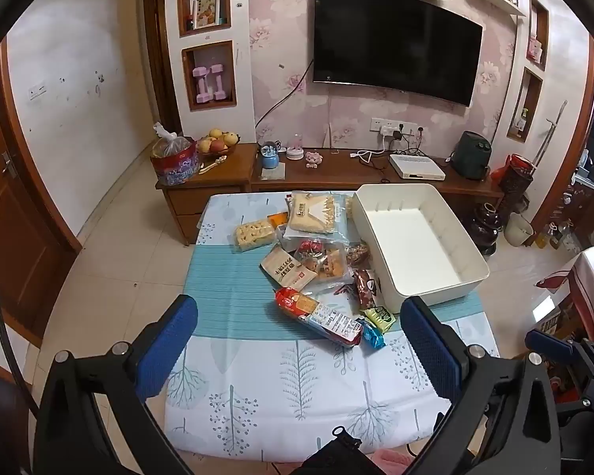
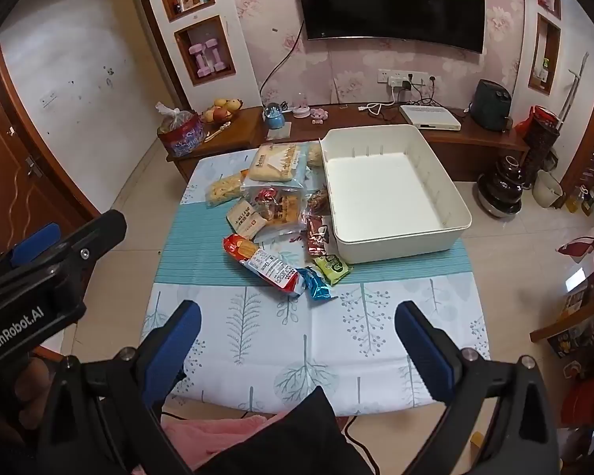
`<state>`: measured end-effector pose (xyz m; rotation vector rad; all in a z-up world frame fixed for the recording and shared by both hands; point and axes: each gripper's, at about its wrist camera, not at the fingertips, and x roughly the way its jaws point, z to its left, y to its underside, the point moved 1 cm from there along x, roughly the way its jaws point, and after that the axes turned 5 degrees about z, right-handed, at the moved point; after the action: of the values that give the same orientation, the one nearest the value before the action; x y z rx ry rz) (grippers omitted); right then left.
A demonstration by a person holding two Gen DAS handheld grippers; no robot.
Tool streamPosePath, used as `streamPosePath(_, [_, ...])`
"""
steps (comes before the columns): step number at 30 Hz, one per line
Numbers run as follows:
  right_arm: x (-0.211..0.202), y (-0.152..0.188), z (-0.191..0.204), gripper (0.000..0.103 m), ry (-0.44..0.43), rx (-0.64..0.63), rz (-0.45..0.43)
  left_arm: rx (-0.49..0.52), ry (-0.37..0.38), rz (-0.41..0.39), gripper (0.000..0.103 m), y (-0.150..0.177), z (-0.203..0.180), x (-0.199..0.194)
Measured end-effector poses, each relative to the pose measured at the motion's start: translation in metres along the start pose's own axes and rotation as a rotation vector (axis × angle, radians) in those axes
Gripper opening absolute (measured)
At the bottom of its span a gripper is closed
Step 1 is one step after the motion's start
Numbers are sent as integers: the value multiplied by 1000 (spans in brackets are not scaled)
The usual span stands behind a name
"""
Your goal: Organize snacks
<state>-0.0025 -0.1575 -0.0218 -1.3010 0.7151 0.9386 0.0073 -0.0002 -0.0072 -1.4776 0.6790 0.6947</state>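
A pile of snack packets lies on a cloth-covered table [image 1: 257, 380] beside an empty white bin [image 1: 415, 245], which also shows in the right wrist view [image 2: 392, 190]. Nearest is a long red cracker pack [image 1: 316, 316] [image 2: 265, 265], with a small blue packet [image 1: 372, 334] [image 2: 315, 283] and a green packet [image 1: 382, 316] [image 2: 332, 267] next to it. A large bread bag [image 1: 311, 213] [image 2: 277, 162] lies at the back. My left gripper [image 1: 297, 340] is open and empty, above the table's near half. My right gripper [image 2: 297, 340] is open and empty too, short of the pile.
A low wooden TV cabinet [image 1: 336, 174] stands behind the table with a fruit bowl [image 1: 217, 142], a bagged tin [image 1: 174, 158] and a white box [image 1: 415, 166]. A TV [image 1: 392, 39] hangs above. Tiled floor lies left; dark jars [image 1: 487, 225] stand right.
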Motion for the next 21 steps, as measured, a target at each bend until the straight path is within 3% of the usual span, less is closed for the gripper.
streamPosePath(21, [8,-7,-3,99,-1,2,0,2,-16,0,102,-3,2,11])
